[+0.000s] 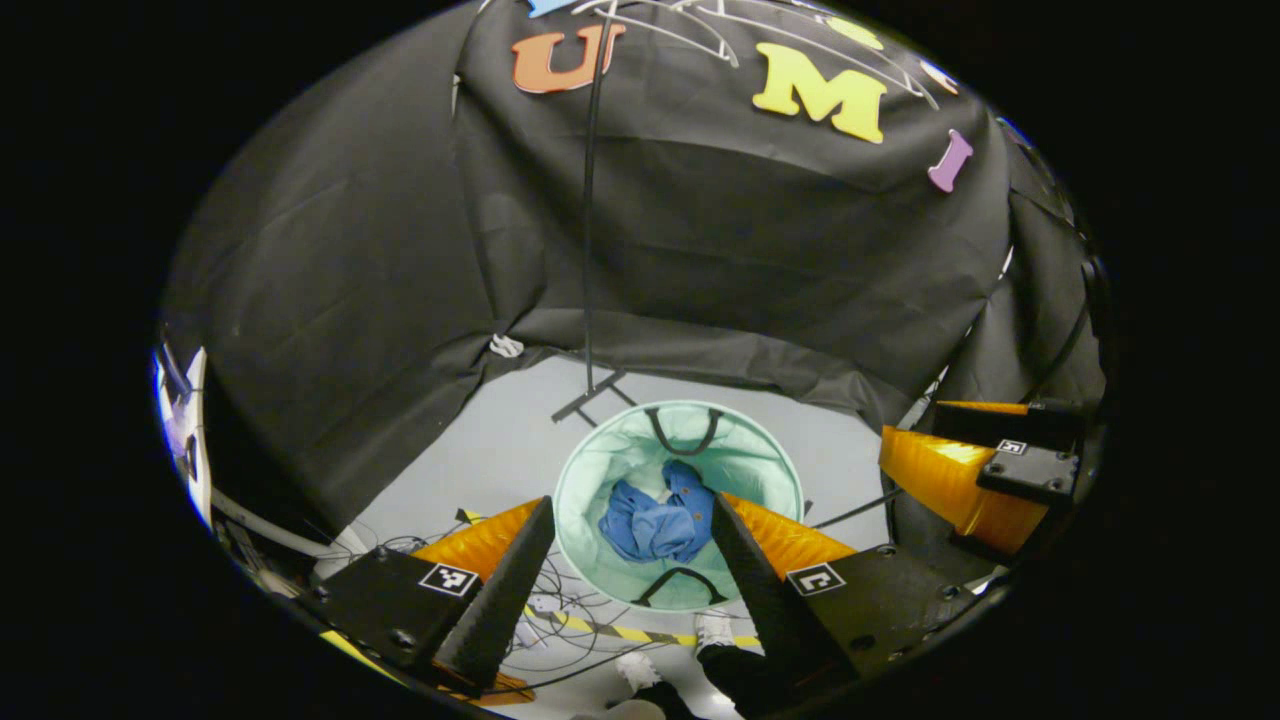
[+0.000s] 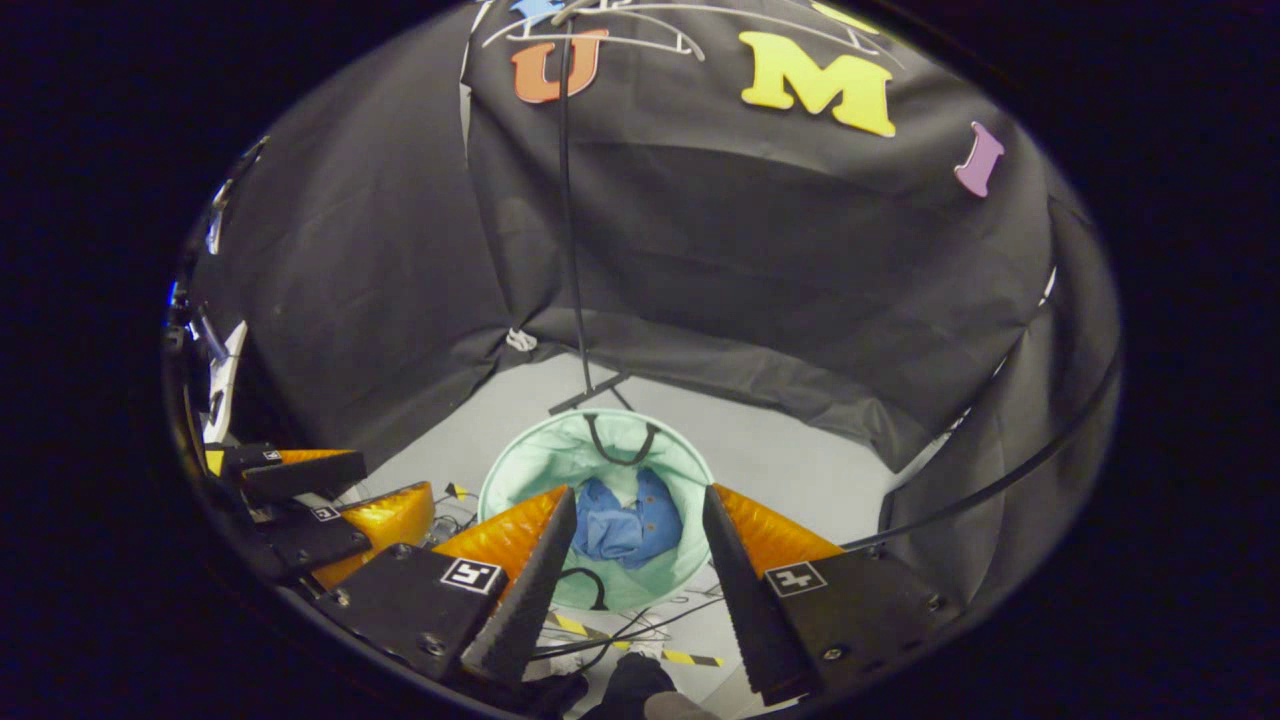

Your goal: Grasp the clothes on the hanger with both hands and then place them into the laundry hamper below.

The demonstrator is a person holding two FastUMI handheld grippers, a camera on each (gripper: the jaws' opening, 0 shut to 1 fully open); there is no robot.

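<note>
Nearest you, your left gripper [image 1: 632, 530] hangs released, fingers spread wide and holding nothing, above the laundry hamper [image 1: 600, 470]. Your right gripper [image 2: 636, 520] is likewise released and empty over the same hamper [image 2: 530, 465]. In the left gripper view it also shows at about 3 o'clock [image 1: 985, 465]. The blue clothes [image 1: 660, 520] lie crumpled inside the hamper, at 6 o'clock from the black stand pole [image 1: 588, 200]; bare white hangers [image 1: 680, 20] sit at 12 o'clock.
</note>
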